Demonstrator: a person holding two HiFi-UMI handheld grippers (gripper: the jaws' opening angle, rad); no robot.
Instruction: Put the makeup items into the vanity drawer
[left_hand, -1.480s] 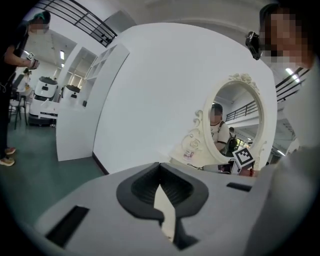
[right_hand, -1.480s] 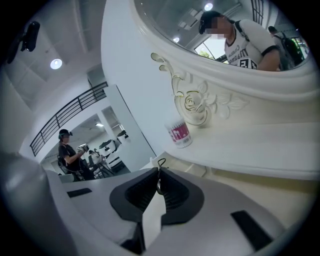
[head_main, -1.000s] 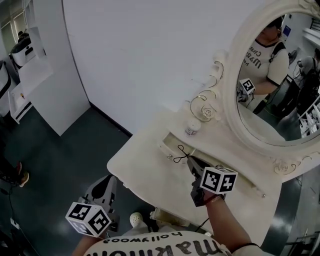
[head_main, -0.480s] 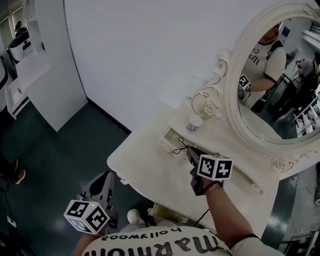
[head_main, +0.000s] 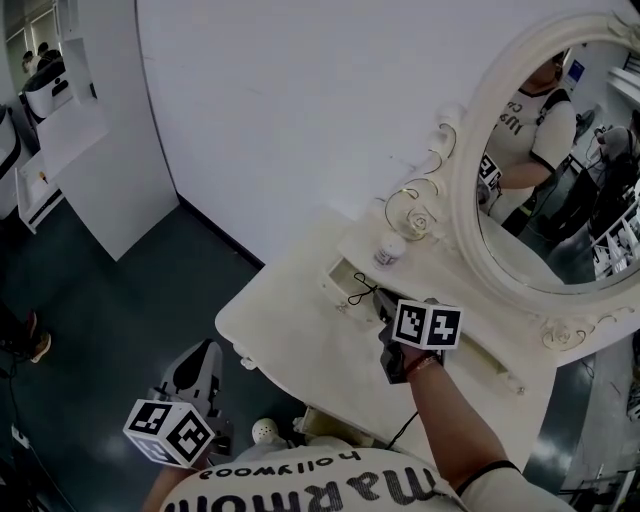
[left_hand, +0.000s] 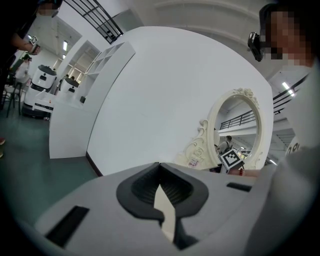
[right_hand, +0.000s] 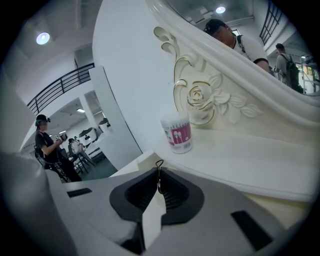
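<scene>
My right gripper (head_main: 384, 306) is shut on a thin black wire-like item (head_main: 361, 294) with a small loop; it sticks out from the fingertips over the small open drawer (head_main: 337, 290) in the vanity's raised shelf. In the right gripper view the black loop (right_hand: 159, 164) shows just past the closed jaws. A cotton swab jar (head_main: 388, 250) with a pink label (right_hand: 177, 134) stands on the shelf beyond the drawer. My left gripper (head_main: 201, 358) hangs low at the left of the vanity, away from it, shut with nothing in it (left_hand: 161, 186).
The cream vanity top (head_main: 290, 335) ends in a curved front edge. An oval mirror (head_main: 545, 190) in an ornate frame rises at the back right. A round white knob (head_main: 263, 430) sits below the front edge. A white cabinet (head_main: 95, 170) stands on the dark floor at left.
My right gripper has moved slightly up and toward the open drawer with the black item still in it. The left gripper has barely moved.
</scene>
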